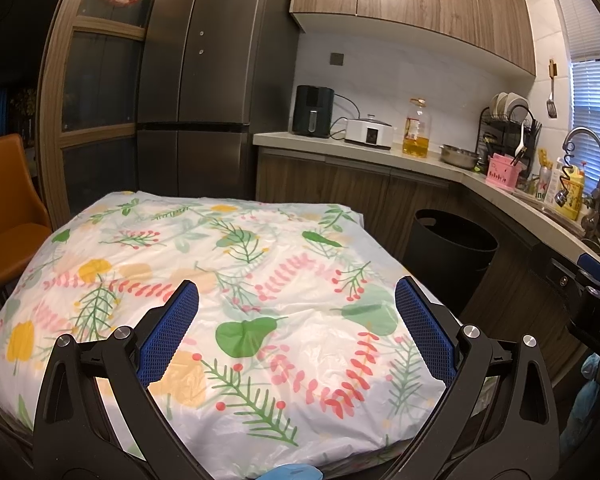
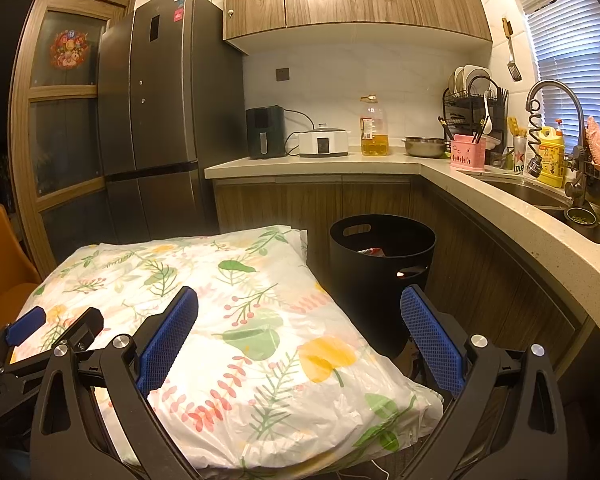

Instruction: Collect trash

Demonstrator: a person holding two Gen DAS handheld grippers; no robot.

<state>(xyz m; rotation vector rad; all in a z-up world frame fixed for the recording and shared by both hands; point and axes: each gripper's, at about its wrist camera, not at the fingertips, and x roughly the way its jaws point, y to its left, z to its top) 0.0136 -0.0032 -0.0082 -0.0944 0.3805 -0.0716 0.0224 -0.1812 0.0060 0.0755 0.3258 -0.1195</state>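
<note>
A black round trash bin [image 2: 380,276] stands on the floor to the right of the table, with some trash [image 2: 374,252] showing inside; it also shows in the left wrist view [image 1: 448,252]. The table carries a floral plastic cloth [image 1: 220,280], also in the right wrist view [image 2: 236,320]; no loose trash shows on it. My left gripper [image 1: 296,304] is open and empty above the near part of the table. My right gripper [image 2: 300,312] is open and empty over the table's right edge, near the bin. The left gripper's fingers [image 2: 24,326] show at the left of the right wrist view.
An orange chair [image 1: 8,216] stands left of the table. A dark fridge [image 1: 208,80] is behind it. The L-shaped counter [image 2: 500,200] holds an air fryer [image 2: 265,132], cooker, oil bottle [image 2: 374,128], steel bowl, dish rack and sink with faucet [image 2: 556,128].
</note>
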